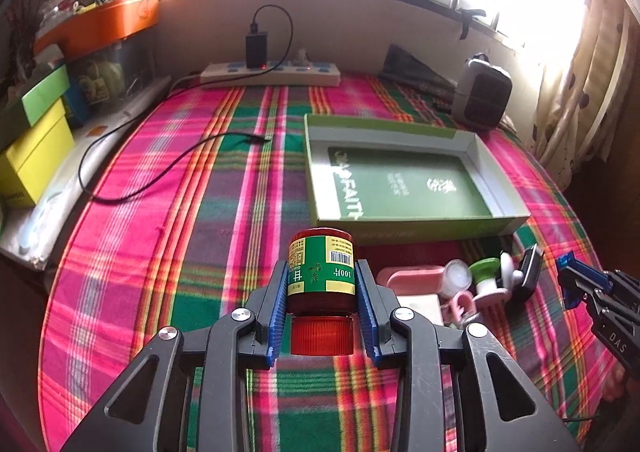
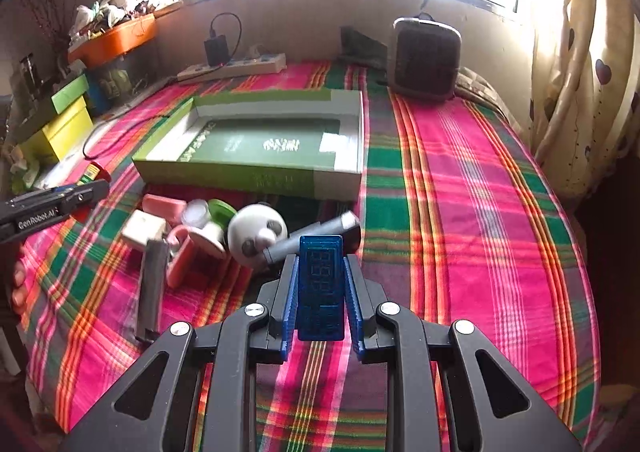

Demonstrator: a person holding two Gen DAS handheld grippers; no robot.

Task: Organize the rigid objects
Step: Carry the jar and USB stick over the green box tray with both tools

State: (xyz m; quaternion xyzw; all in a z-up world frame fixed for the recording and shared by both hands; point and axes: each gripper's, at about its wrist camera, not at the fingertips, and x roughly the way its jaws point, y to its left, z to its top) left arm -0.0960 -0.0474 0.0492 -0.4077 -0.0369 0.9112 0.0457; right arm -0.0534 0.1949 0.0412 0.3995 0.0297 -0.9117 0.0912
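Note:
My left gripper (image 1: 321, 272) is shut on a red bottle with a green label (image 1: 321, 268), its red cap toward the camera, held above the plaid cloth short of the open green box (image 1: 416, 226). My right gripper (image 2: 321, 266) is shut on a blue translucent tester with a digit display (image 2: 321, 288); it also shows at the right edge of the left wrist view (image 1: 570, 286). A pile of small objects lies before the box: pink soap case (image 2: 164, 207), white block (image 2: 143, 230), panda-faced gadget (image 2: 256, 234), grey pen (image 2: 316, 232), grey bar (image 2: 151, 288).
The green box (image 2: 248, 175) holds a green booklet. A power strip (image 1: 270, 73) with a charger and a black cable (image 1: 160, 171) lie at the back. A small heater (image 2: 426, 57) stands back right. Stacked yellow and green boxes (image 1: 34, 139) sit left.

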